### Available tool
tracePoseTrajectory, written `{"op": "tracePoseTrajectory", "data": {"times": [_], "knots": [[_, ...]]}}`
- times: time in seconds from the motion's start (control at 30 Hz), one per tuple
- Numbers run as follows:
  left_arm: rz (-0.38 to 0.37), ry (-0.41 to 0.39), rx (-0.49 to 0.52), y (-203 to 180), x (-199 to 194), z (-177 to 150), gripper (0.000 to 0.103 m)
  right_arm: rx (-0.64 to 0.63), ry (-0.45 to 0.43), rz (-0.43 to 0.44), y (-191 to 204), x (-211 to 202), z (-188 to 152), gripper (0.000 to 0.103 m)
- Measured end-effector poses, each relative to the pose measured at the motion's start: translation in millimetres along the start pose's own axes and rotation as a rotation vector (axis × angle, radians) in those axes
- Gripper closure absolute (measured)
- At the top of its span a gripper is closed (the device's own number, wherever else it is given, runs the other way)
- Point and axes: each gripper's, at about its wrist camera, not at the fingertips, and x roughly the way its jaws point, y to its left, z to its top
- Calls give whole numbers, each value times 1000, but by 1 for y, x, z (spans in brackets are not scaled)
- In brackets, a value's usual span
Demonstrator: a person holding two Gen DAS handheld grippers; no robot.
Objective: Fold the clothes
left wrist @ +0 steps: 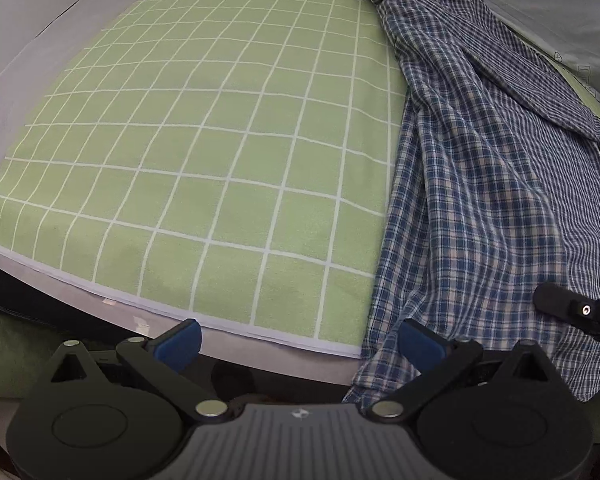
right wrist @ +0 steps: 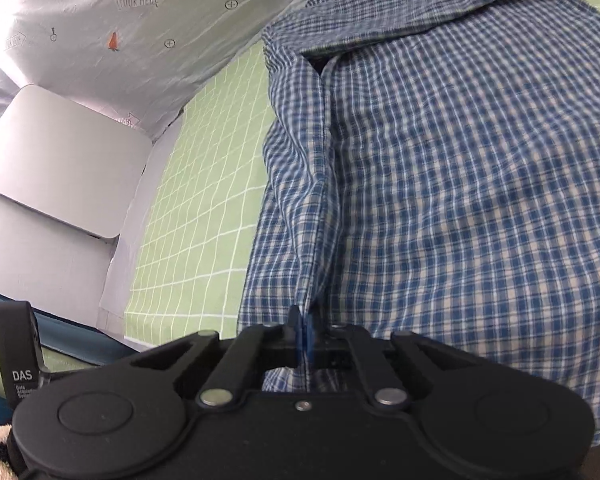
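A blue and white checked shirt (left wrist: 480,200) lies rumpled along the right side of a green grid mat (left wrist: 220,140). My left gripper (left wrist: 300,340) is open over the mat's near edge. Its right finger (left wrist: 420,342) rests at the shirt's hem, and nothing sits between the pads. In the right wrist view the shirt (right wrist: 460,180) fills most of the picture. My right gripper (right wrist: 302,332) is shut on a raised fold of its edge. The other gripper (left wrist: 572,308) shows as a black tip at the right of the left wrist view.
The mat (right wrist: 196,200) lies on a pale grey surface (left wrist: 28,80). A grey printed sheet (right wrist: 120,20) with small carrots lies beyond it. A flat grey board (right wrist: 60,160) sits to the left. The left gripper's black handle (right wrist: 18,344) shows at lower left.
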Motion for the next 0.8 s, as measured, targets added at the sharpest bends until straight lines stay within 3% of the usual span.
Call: {"op": "tracePoseTrajectory", "data": {"times": [0.1,0.23,0.3,0.37,0.4,0.6,0.67,0.8], "knots": [[5,11,25,-7,1,-2,0,-8,-47,-15,0,-18,5,100],[17,42,63,-17,9,-2,0,-29,44,-190,-9,-3,2,97],[26,40,84,-20,9,-1,0,-31,47,-209,-10,-3,3,91],[26,35,85,-21,9,3,0,-38,30,-218,-10,-7,6,68],[23,34,80,-20,9,6,0,-36,12,-224,-12,-10,10,63],[12,14,64,-22,10,31,0,41,-57,-286,-28,-15,35,54],[6,2,66,-24,10,42,0,66,-75,-313,-34,-16,44,41],[-4,-31,66,-31,11,70,0,95,-136,-353,-43,-21,67,27]]}}
